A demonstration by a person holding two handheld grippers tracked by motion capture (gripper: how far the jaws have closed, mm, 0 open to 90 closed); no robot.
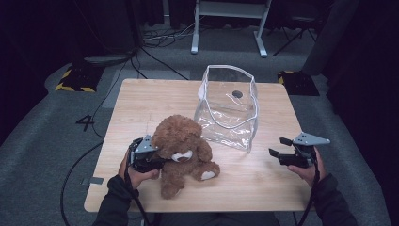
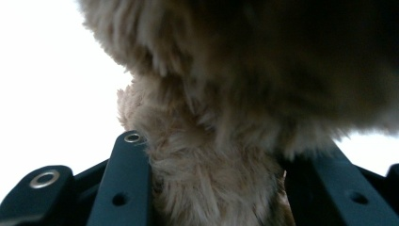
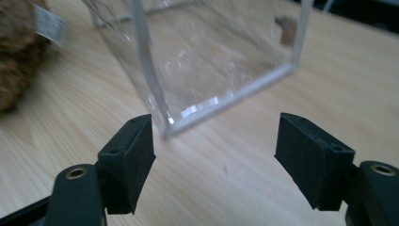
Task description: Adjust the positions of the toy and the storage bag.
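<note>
bear (image 1: 183, 150): sits on the table (image 1: 263, 181) near the front edge, just left of the clear bag (image 1: 228, 108), touching or almost touching it.
left gripper (image 1: 160, 157): we've got its fingers (image 2: 124, 183) clamped on a fuzzy limb of the bear, fur bulging between them.
right gripper (image 1: 277, 147): fingers (image 3: 134, 157) spread wide, nothing between them, hovering off the table aimed at the bag's lower corner.
risk: we're only pinching plush, so the bear could sag, swing or slip out if lifted. The bag is floppy, and its mouth may fold shut unless we hold it.
views: the left gripper view proves the squeeze on the fur; the high view shows the layout; the right gripper view catches the bear's tag (image 3: 49, 23).
</note>
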